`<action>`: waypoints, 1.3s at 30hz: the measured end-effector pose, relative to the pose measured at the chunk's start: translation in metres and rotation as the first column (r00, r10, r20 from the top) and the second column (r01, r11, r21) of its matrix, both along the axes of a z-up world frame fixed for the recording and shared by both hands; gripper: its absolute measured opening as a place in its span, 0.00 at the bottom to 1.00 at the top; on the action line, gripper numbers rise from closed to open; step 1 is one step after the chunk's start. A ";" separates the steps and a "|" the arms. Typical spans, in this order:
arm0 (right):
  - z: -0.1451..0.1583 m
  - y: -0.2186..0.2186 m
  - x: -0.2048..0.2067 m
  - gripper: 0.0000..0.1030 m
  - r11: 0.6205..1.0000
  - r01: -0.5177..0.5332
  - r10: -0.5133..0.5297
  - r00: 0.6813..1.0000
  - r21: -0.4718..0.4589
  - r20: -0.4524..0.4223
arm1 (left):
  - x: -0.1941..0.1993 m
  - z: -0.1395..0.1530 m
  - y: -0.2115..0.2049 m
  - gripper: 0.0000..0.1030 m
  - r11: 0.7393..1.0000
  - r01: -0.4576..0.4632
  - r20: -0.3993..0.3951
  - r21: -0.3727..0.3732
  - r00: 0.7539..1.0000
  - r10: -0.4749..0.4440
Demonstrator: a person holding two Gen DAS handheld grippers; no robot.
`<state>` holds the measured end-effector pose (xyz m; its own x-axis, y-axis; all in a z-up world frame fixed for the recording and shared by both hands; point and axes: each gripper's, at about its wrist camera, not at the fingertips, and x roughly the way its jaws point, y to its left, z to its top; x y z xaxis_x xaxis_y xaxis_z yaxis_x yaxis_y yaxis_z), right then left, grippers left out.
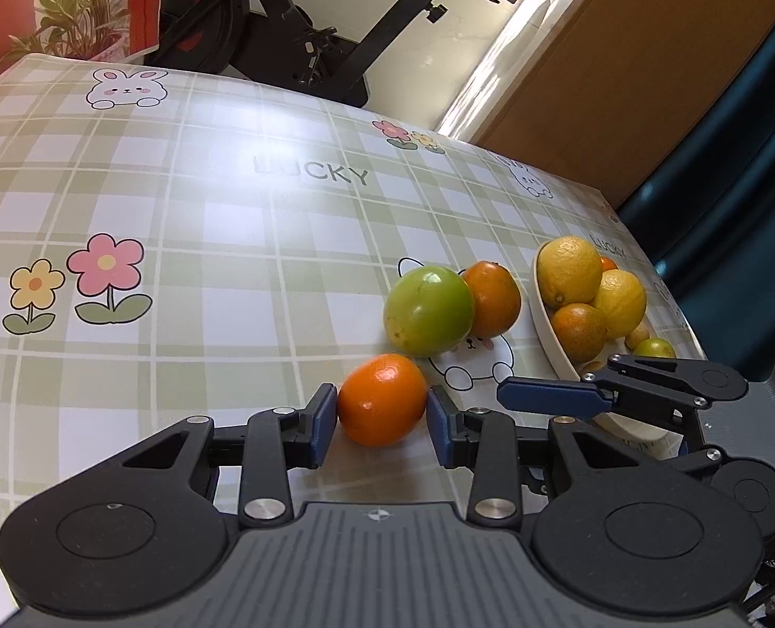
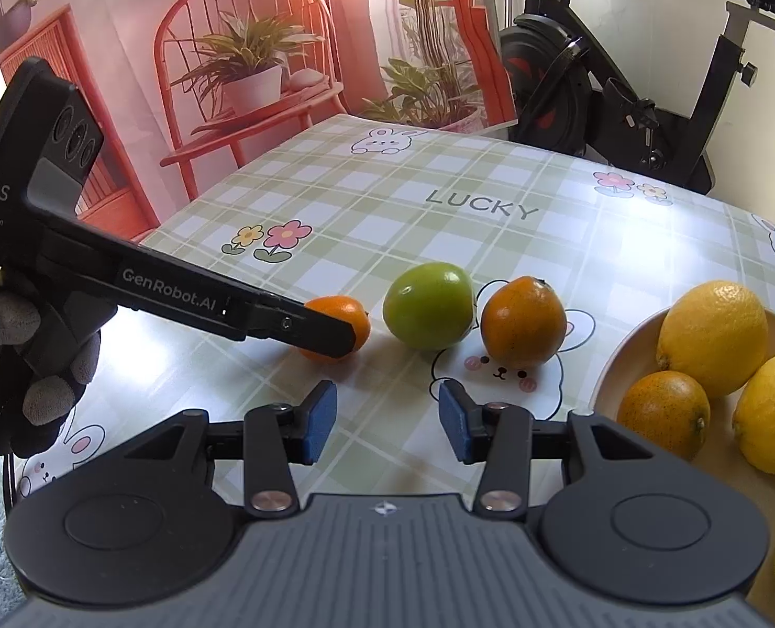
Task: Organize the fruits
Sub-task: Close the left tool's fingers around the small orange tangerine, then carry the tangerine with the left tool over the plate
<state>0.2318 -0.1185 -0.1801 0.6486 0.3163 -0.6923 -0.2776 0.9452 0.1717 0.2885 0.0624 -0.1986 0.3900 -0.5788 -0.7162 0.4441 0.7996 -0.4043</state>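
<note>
Tangerine (image 1: pixel 382 399) between left gripper (image 1: pixel 381 424) pads (touching)

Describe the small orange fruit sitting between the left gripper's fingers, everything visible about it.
The small orange fruit is oval, smooth and glossy, bright orange with a light highlight on top. It rests on the checked tablecloth, apart from the green fruit behind it. The left gripper brackets it: both blue pads sit against its sides, so it looks gripped but not lifted. In the right wrist view a finger covers its near side.
</note>
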 end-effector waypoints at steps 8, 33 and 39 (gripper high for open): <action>-0.010 0.001 -0.013 0.45 1.000 -0.026 0.026 0.999 -0.012 -0.036 | -0.013 0.001 -0.023 0.38 0.998 0.057 -0.030 -0.038 0.998 -0.058; -0.013 -0.009 -0.027 0.41 0.999 0.005 -0.003 0.999 0.036 -0.034 | -0.030 -0.006 -0.047 0.36 0.994 0.087 -0.043 -0.058 0.995 -0.090; -0.012 -0.015 -0.034 0.40 0.998 0.026 -0.024 0.999 0.054 -0.034 | -0.039 -0.005 -0.052 0.36 0.996 0.068 -0.033 -0.056 0.997 -0.070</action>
